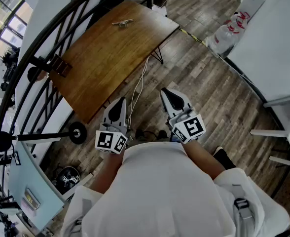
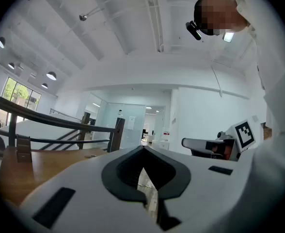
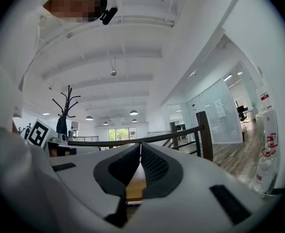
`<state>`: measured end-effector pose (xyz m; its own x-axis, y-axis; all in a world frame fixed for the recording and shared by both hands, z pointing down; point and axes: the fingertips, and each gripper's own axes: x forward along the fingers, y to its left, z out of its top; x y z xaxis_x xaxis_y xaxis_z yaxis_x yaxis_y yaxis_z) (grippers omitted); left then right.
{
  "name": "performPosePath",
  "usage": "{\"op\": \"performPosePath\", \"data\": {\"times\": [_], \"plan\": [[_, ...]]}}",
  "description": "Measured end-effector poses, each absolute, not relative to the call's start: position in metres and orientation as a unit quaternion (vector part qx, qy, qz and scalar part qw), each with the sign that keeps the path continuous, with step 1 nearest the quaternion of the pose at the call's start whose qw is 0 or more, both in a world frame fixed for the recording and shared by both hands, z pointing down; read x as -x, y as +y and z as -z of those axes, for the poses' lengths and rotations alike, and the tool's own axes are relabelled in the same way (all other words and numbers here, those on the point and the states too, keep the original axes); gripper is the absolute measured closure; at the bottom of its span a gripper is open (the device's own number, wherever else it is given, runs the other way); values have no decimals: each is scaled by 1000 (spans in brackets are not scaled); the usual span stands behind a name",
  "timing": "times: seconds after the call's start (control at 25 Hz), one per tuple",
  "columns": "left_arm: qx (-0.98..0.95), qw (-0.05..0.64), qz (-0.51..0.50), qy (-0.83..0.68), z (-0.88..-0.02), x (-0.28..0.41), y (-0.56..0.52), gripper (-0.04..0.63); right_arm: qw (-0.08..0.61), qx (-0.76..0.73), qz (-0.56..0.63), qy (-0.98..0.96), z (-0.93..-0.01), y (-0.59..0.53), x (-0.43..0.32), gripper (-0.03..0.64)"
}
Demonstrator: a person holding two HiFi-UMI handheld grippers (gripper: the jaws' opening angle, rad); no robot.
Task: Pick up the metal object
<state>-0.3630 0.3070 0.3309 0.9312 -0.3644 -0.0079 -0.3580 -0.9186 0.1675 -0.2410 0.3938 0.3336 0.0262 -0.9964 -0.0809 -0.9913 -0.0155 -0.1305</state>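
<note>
Perhaps metal object (image 1: 122, 22) on table (image 1: 100, 58)

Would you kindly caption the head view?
Left hand-held gripper and right hand-held gripper, both shut, face the metal object on the wooden table.

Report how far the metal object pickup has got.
Done: nothing yet. The metal object lies untouched at the far end of the wooden table.
In hand: the left gripper and right gripper are held close to the person's body, jaws together and empty, well short of the object.
Left: approach the table, open a gripper, close on the object, lift it.
</note>
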Motion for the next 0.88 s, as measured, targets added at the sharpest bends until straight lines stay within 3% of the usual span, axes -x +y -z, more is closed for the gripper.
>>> {"op": "performPosePath", "data": {"times": [0.88], "plan": [[-974,95,-26,-202,-376,337,317,586,78,726,80,679,-390,439,155,591]]}}
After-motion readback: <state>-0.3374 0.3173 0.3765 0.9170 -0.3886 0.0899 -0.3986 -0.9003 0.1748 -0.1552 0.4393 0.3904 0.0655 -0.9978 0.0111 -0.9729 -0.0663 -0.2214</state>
